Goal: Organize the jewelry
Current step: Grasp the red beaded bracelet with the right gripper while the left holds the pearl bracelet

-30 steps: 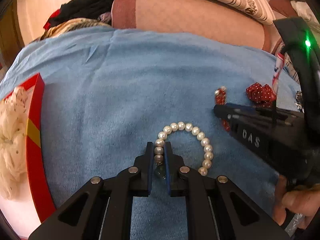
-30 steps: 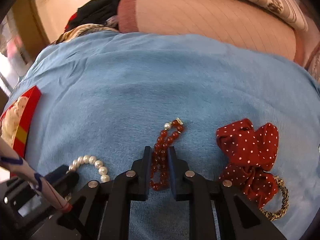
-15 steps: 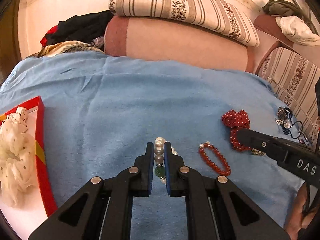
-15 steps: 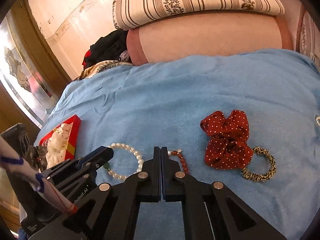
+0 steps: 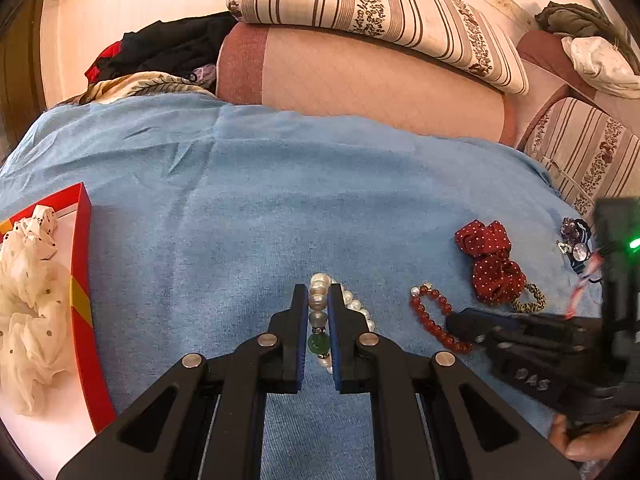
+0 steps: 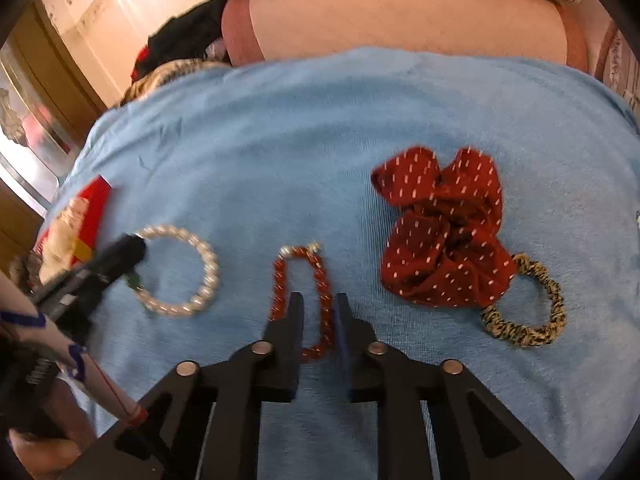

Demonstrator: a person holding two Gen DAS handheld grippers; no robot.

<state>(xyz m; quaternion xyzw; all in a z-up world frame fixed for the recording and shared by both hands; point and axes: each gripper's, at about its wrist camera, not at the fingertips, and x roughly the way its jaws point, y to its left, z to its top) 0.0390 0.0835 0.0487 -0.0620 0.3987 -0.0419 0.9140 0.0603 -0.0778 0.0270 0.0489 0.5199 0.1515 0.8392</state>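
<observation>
Blue blanket [image 5: 280, 200]; striped pillow [image 5: 372, 12] atop pink bolster [image 5: 380, 84].

Our left gripper [image 5: 318, 320] pinched the pearl bracelet [image 5: 320, 304] over the blue blanket [image 5: 280, 208]; the red bead bracelet [image 5: 434, 318] lay just right.

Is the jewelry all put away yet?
Not yet. Only a white scrunchie lies in the red box. The left claw grips the pearl bracelet. The right claw is open around the red bead bracelet. The red scrunchie waits.
</observation>
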